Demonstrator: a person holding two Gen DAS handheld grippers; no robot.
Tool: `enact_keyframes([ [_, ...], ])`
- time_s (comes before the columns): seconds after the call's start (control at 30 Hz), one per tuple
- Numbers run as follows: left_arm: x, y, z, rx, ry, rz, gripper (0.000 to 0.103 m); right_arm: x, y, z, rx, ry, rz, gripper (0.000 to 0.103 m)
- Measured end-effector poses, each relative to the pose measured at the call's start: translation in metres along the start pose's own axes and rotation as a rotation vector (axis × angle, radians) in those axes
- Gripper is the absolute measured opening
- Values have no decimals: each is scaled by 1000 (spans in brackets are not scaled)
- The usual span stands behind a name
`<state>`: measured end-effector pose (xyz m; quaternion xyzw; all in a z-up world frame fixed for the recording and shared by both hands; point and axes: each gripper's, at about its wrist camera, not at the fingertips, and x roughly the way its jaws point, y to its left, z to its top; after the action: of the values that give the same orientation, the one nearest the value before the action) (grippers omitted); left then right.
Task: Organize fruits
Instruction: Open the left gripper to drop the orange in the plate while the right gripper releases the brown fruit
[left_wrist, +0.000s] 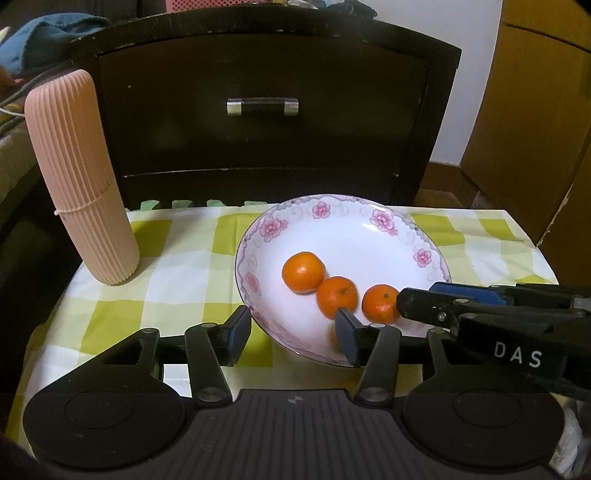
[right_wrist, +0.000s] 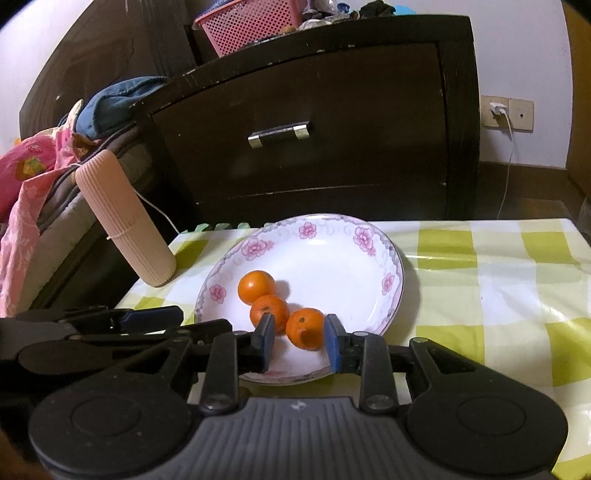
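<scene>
A low table covered in a glossy green-and-white checked cloth carries a white plate with pink flowers around its rim. Three small oranges lie in the plate in a slanting row: the far orange, the middle orange touching it, and the near orange closest to the plate's front edge.

The right claw sits narrow around the near orange, a blue pad close on each side of it; whether the pads actually press on the fruit cannot be told. The left claw stands partly open over the plate's near rim, nothing between its fingers, its right pad just in front of the middle orange.

A ribbed pink cylinder stands upright at the table's left back corner, a thin band around its middle. Behind the table is a dark wooden nightstand with a metal-ended drawer handle and chipped edges. A pink mesh basket sits on top of it. To the left lies a bed with pink floral bedding and a blue cloth. On the right wall a white charger is plugged into a socket, its cord hanging down.
</scene>
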<state>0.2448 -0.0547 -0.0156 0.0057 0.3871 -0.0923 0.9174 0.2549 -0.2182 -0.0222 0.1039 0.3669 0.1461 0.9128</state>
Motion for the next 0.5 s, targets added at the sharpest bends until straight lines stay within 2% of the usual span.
enact_keyframes([
  [0.13, -7, -1, 2, 9, -8, 6, 61, -8, 2, 4, 0, -15, 1, 36],
  [0.3, -24, 0, 4, 6, -27, 25, 71, -23, 10, 5, -12, -24, 7, 36],
  [0.5, -45, 3, 0, 9, -31, 26, 74, -40, 22, 0, -31, -20, 12, 37],
])
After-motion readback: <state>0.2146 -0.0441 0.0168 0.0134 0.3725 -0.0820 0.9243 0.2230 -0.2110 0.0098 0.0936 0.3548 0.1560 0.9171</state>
